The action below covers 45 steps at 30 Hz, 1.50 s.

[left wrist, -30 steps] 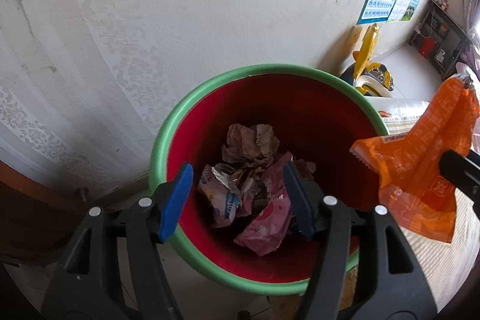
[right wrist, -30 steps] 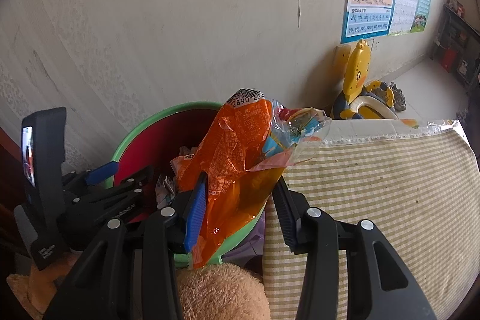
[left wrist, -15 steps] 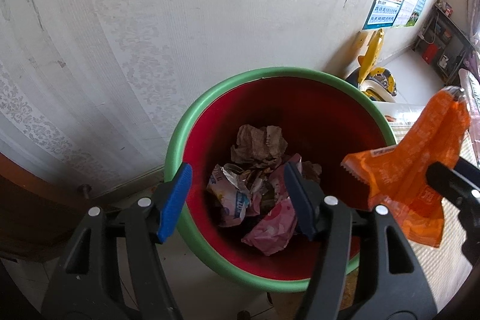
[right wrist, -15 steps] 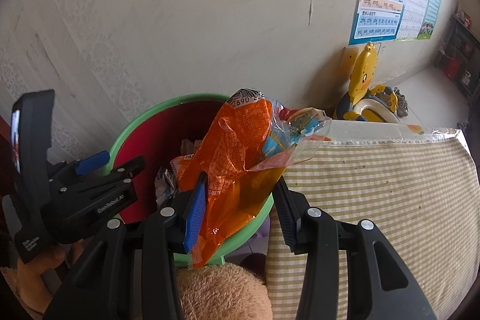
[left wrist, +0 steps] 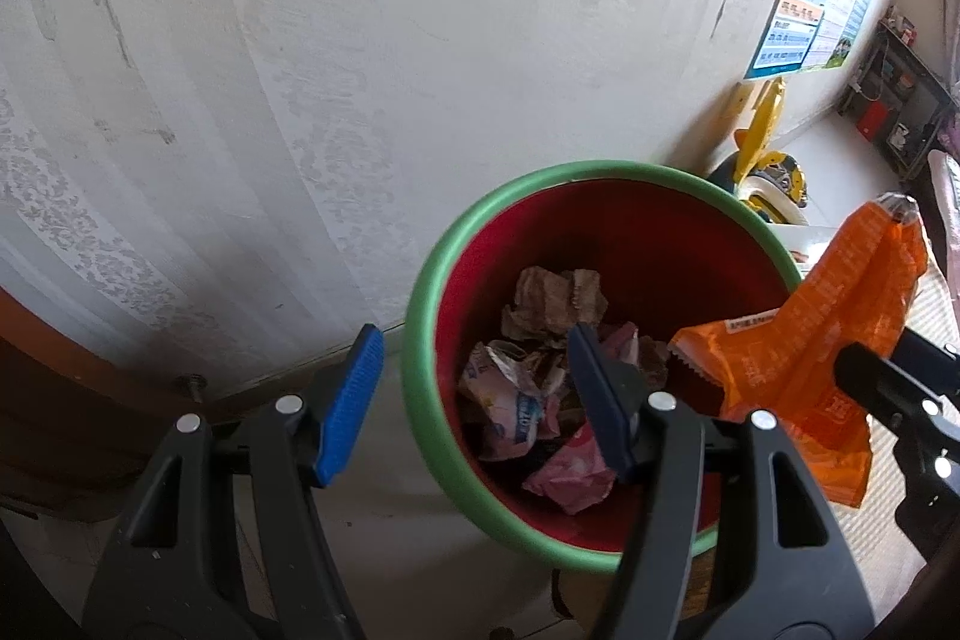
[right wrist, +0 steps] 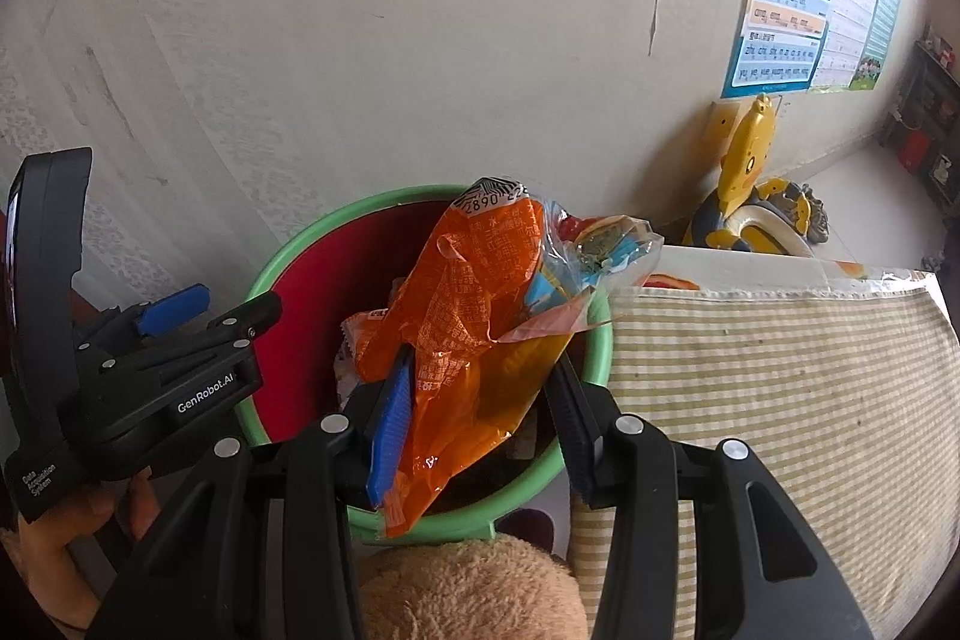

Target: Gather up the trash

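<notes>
A red bin with a green rim [left wrist: 420, 316] stands by the wall and holds crumpled wrappers [left wrist: 540, 388]. My left gripper [left wrist: 474, 400] is open and empty, over the bin's left rim. My right gripper [right wrist: 480, 418] is shut on an orange snack bag [right wrist: 474, 304] and holds it over the bin's near right side [right wrist: 282, 262]. The bag also shows in the left wrist view [left wrist: 828, 340], at the bin's right rim. The left gripper shows at the left of the right wrist view [right wrist: 198, 316].
A patterned white wall [left wrist: 300, 70] rises behind the bin. A striped yellow cloth surface [right wrist: 780, 388] lies to the bin's right. A yellow toy [right wrist: 750, 184] stands by the wall. A brown plush [right wrist: 468, 592] sits under my right gripper.
My left gripper has drawn back to the left, off the bin's middle. The right gripper has kept the orange bag over the bin, drifting slightly right.
</notes>
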Available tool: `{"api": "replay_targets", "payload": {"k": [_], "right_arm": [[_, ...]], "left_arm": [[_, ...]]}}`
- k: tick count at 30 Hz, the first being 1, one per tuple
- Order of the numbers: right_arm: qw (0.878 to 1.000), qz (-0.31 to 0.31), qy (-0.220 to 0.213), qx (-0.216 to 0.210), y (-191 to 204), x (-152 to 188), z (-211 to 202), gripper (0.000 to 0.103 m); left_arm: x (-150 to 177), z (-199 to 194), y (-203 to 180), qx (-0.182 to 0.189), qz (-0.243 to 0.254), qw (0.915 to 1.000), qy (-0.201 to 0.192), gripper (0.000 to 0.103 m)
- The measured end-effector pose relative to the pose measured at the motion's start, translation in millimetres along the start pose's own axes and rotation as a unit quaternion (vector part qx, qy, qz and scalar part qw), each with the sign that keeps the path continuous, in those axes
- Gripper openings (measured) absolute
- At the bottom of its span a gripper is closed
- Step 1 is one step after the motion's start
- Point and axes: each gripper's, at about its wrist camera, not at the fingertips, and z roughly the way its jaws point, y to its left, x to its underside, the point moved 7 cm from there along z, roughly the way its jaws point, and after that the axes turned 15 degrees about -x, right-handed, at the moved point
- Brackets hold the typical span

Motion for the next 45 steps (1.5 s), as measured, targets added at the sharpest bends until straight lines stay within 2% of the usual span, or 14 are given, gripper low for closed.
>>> {"api": "replay_targets", "payload": {"k": [6, 9, 12, 15, 16, 21, 29, 32, 35, 37, 40, 45], "right_arm": [[1.0, 0.004, -0.003, -0.001, 0.3, 1.5, 2.6, 0.044], [1.0, 0.015, -0.008, -0.002, -4.4, 3.2, 1.9, 0.051], [1.0, 0.022, -0.009, -0.003, -8.1, 3.1, -0.5, 0.051], [0.999, 0.028, -0.021, -0.001, -11.1, 2.9, -8.2, 0.058], [0.999, 0.032, -0.024, -0.001, -12.7, 3.6, -10.9, 0.059], [0.998, 0.05, -0.033, 0.003, -22.7, 10.0, -23.2, 0.064], [0.996, 0.076, -0.054, 0.009, -34.0, 23.4, -56.6, 0.066], [0.994, 0.083, -0.068, 0.011, -39.5, 29.0, -74.3, 0.074], [0.992, 0.087, -0.09, 0.015, -44.1, 34.7, -98.0, 0.077], [0.989, 0.091, -0.116, 0.017, -48.8, 37.0, -119.3, 0.089], [0.983, 0.089, -0.162, 0.022, -54.0, 39.5, -154.0, 0.096], [0.969, 0.067, -0.236, 0.03, -53.4, 45.6, -210.2, 0.096]], "left_arm": [[1.3, -1.2, -0.3, -0.01, 0.006, 0.9999, 0.001, 0.061], [1.3, -3.5, -1.4, -0.012, 0.003, 0.9999, -0.001, 0.066], [1.6, -6.6, -1.9, -0.014, 0.004, 0.9999, -0.002, 0.066], [-0.4, -12.0, -3.5, -0.015, 0.007, 0.9998, -0.008, 0.068], [-1.5, -14.2, -3.8, -0.015, 0.008, 0.9998, -0.011, 0.07], [-3.1, -21.4, -5.5, -0.014, 0.006, 0.9998, -0.015, 0.071], [-0.8, -37.1, -12.6, -0.008, 0.012, 0.9996, -0.026, 0.072], [-0.9, -50.3, -17.7, -0.005, 0.013, 0.9993, -0.036, 0.075], [-2.8, -68.9, -25.9, 0.005, 0.012, 0.9985, -0.053, 0.08], [-5.0, -79.4, -32.2, 0.008, 0.014, 0.9977, -0.065, 0.087], [-8.5, -102.6, -43.7, 0.016, 0.014, 0.9957, -0.09, 0.096], [-12.4, -147.6, -61.1, 0.032, -0.006, 0.9891, -0.143, 0.098]]}}
